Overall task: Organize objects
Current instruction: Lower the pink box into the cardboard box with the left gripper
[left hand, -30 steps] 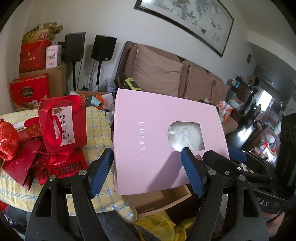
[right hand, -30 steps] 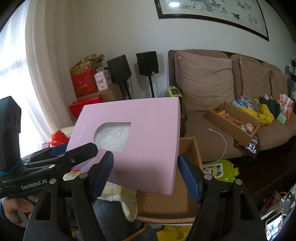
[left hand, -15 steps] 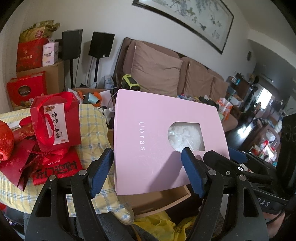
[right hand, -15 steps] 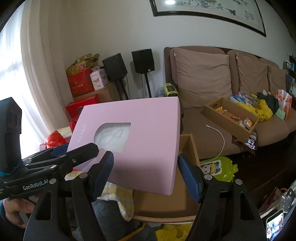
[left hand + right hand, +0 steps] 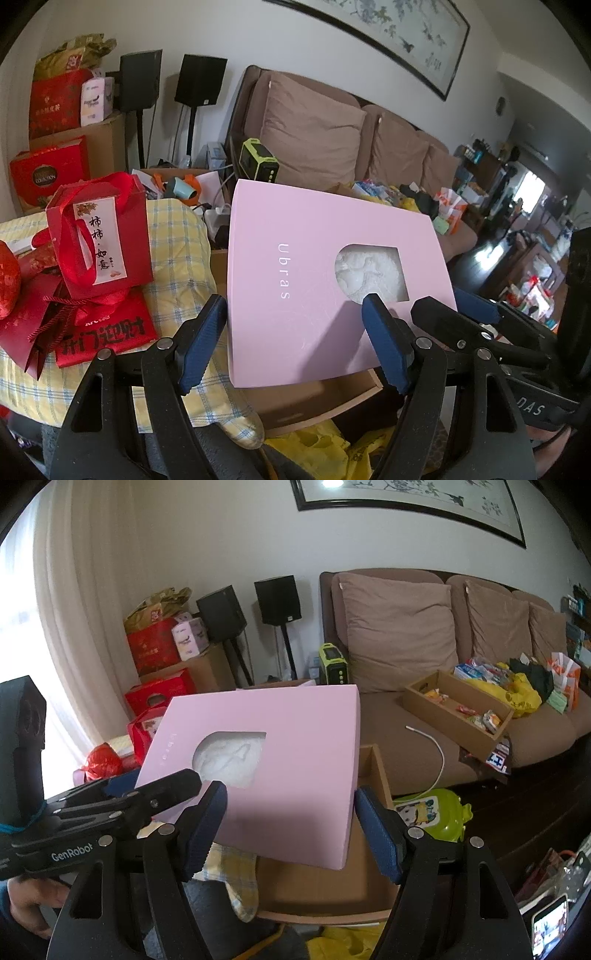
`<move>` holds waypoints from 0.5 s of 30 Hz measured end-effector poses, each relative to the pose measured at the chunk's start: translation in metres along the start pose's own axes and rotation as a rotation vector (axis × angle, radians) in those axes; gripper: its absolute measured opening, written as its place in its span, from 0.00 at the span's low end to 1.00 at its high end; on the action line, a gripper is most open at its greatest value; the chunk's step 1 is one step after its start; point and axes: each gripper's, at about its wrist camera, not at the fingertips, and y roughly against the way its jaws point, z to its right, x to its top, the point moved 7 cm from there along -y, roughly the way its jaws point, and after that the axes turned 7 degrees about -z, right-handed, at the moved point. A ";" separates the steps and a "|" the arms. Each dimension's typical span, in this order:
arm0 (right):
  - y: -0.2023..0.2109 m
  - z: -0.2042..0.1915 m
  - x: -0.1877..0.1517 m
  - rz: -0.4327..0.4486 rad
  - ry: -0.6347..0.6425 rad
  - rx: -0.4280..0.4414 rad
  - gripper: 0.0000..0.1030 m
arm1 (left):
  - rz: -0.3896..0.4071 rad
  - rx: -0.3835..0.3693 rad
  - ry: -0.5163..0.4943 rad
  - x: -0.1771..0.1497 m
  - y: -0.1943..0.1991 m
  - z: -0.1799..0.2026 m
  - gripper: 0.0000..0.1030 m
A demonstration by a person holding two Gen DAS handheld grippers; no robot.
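Left wrist view has the pink box point(image 5: 314, 266) clamped in the left tongs point(image 5: 293, 339); the right tongs point(image 5: 290, 823) clamp it too; both grip only its near edge, so the far end may sag or slip into the open carton point(image 5: 373, 775) beneath.

Flat pink box point(image 5: 325, 280), oval window, tilted, above open carton point(image 5: 373, 771)

pink box point(image 5: 317, 280) gripped edgewise by left gripper point(image 5: 295, 347) | over cardboard box point(image 5: 317, 402), apparently
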 end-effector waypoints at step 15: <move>-0.018 0.009 -0.007 -0.043 -0.016 0.007 0.72 | -0.039 0.023 0.010 -0.004 -0.026 -0.007 0.71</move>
